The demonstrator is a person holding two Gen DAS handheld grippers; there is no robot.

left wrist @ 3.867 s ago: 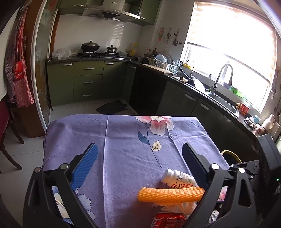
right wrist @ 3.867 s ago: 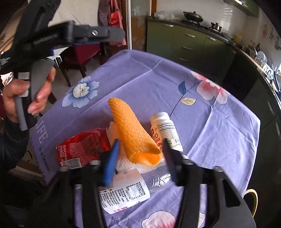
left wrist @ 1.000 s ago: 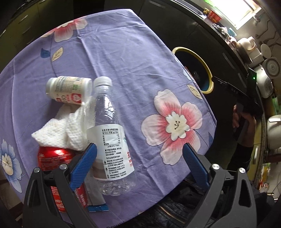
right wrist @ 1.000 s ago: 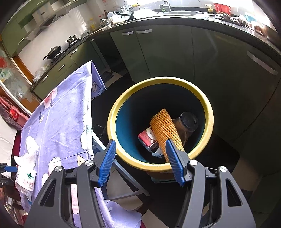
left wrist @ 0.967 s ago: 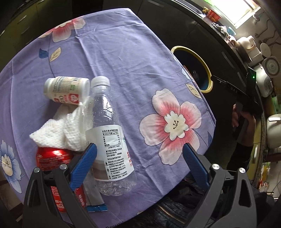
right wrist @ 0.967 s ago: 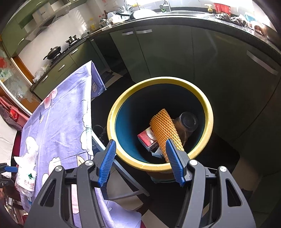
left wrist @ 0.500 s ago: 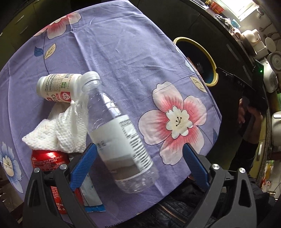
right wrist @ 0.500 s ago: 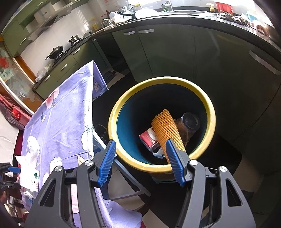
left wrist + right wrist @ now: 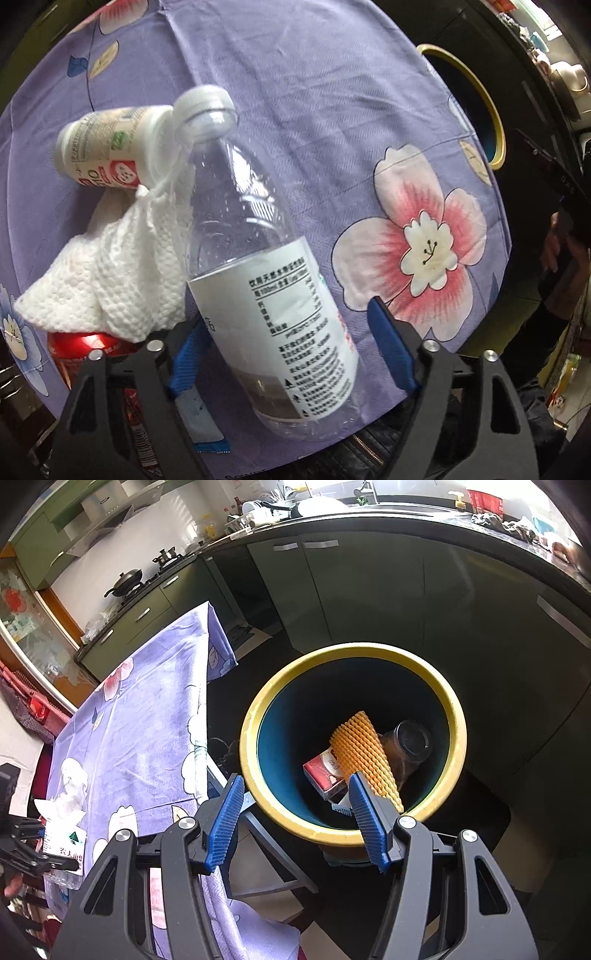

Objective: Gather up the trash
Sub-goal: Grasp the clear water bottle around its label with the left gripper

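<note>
In the left wrist view my left gripper [image 9: 284,350] is closing around a clear plastic water bottle [image 9: 266,280] with a white label; the left pad touches it and the right pad stands a little apart. A white paper towel [image 9: 110,273], a small white supplement bottle [image 9: 99,155] and a crushed red cola can [image 9: 85,347] lie beside it on the purple cloth. In the right wrist view my right gripper [image 9: 295,823] is open and empty above the yellow-rimmed bin [image 9: 258,716]. The orange foam net [image 9: 365,757] lies inside.
The bin also holds a red carton [image 9: 325,771] and a dark jar [image 9: 410,742]. The bin [image 9: 476,110] stands just off the table's right edge. Dark kitchen cabinets [image 9: 369,590] curve behind it. A blue-edged wrapper [image 9: 203,428] lies under the left gripper.
The left gripper has narrowed around the water bottle and tipped its neck upward and to the right. The right gripper has let the orange net fall into the bin and hovers open.
</note>
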